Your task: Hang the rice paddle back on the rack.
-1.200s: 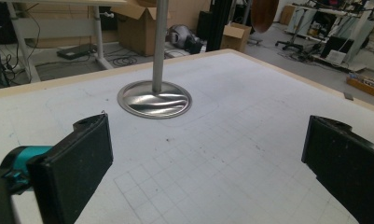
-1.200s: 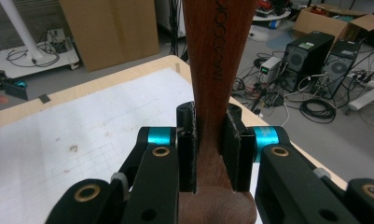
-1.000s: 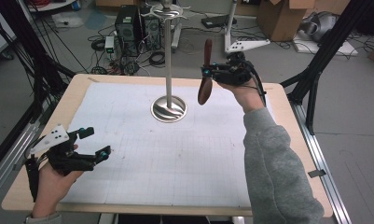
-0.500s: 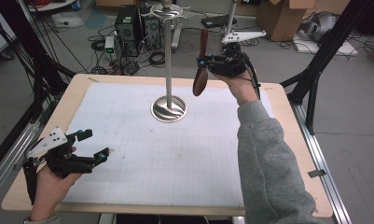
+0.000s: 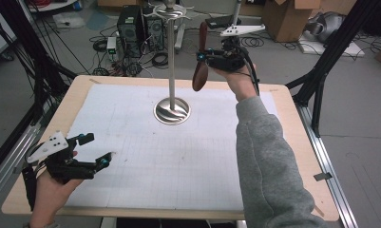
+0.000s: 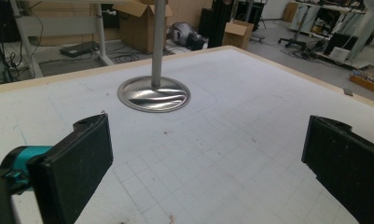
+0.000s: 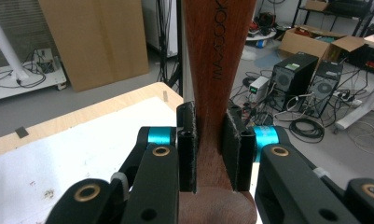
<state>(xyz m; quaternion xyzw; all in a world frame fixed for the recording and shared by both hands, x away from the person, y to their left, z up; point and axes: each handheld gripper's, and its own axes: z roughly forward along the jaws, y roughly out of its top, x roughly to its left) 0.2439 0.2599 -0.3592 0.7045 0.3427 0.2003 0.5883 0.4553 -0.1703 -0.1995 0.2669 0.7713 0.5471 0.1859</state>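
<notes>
Wooden spatula (image 5: 200,61) — held upright in the air beside the metal stand pole (image 5: 171,52), blade end down, above the far part of the table (image 5: 292,123). The right gripper (image 5: 203,56) has its jaws closed on the handle (image 7: 212,93). The round stand base (image 6: 154,94) rests on the white grid mat (image 5: 178,166). The left gripper (image 5: 97,150) — jaws spread wide, holding nothing — sits low near the table's near-left corner.

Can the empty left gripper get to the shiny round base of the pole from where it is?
Probably yes. The left gripper is open and holds nothing, and only bare white mat lies between it and the stand's round base. The right gripper holds the wooden spoon high, out of the way.
</notes>
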